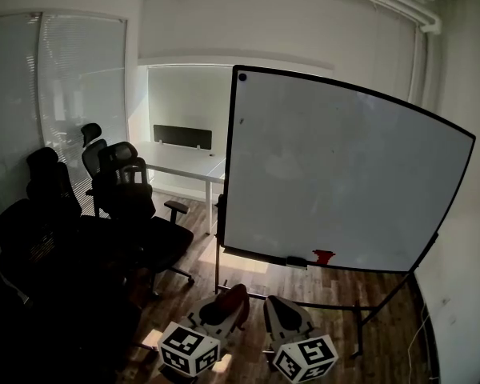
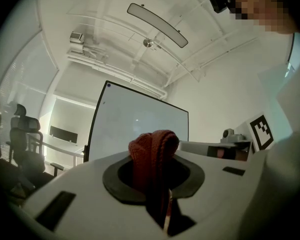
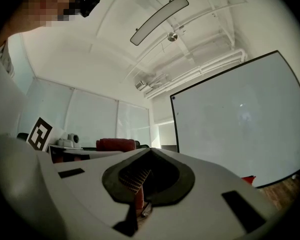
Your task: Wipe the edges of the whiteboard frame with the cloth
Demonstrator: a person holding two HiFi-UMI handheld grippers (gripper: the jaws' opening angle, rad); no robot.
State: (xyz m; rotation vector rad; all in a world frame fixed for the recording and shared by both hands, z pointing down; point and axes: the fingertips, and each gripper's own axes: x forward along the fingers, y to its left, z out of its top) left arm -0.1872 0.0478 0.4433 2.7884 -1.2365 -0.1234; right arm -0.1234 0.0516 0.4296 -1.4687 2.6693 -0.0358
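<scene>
Left gripper view showed your left gripper [image 2: 155, 165] clamped on the red cloth [image 2: 152, 149], which bulged up between its jaws. Your right gripper [image 3: 142, 189] had its jaws together, holding nothing. Both hung low before the whiteboard [image 1: 336, 174], apart from its black frame [image 1: 230, 158]. A small red item [image 1: 323, 256] sat on its ledge [image 1: 264, 256].

1. The whiteboard [image 1: 336, 174] stands on the floor [image 1: 328, 330].
2. Chairs [image 1: 124, 206] cluster left of the whiteboard.
3. A counter [image 1: 180, 160] lies behind the whiteboard's left edge.
4. A small item [image 1: 323, 256] rests on the whiteboard's bottom ledge.
5. The left claw [image 1: 234, 298] and right claw [image 1: 278, 309] sit side by side before the whiteboard, below that ledge.
6. A cloth [image 2: 152, 151] sits between the left claw's jaws.
</scene>
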